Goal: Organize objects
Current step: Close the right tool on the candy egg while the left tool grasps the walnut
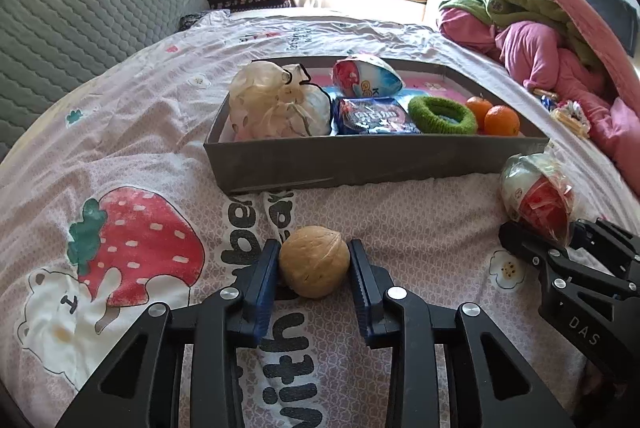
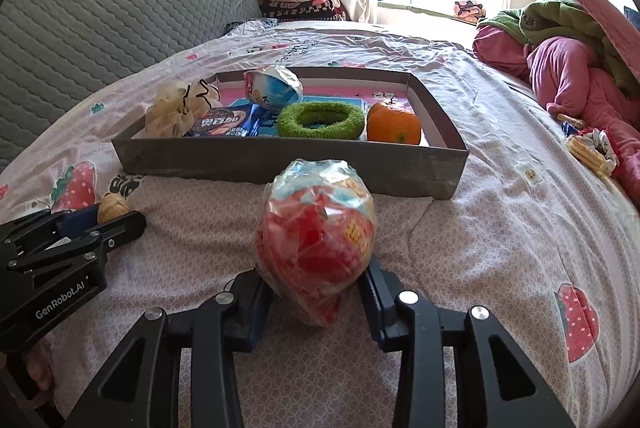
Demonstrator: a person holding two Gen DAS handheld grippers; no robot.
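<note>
Walnut (image 1: 314,262) sits on the bedsheet (image 1: 420,228), clamped by the left gripper (image 1: 314,270); behind, a grey tray (image 1: 360,164) holds oranges (image 1: 502,120). Right view: the right gripper (image 2: 316,292) squeezes a wrapped snack (image 2: 316,240).

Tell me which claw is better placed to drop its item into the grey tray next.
Right, marginally. The right claw grips the red plastic-wrapped snack ball directly before the grey cardboard tray, facing bare floor beside the oranges. The left claw pinches the tan walnut, facing crowded contents.
</note>
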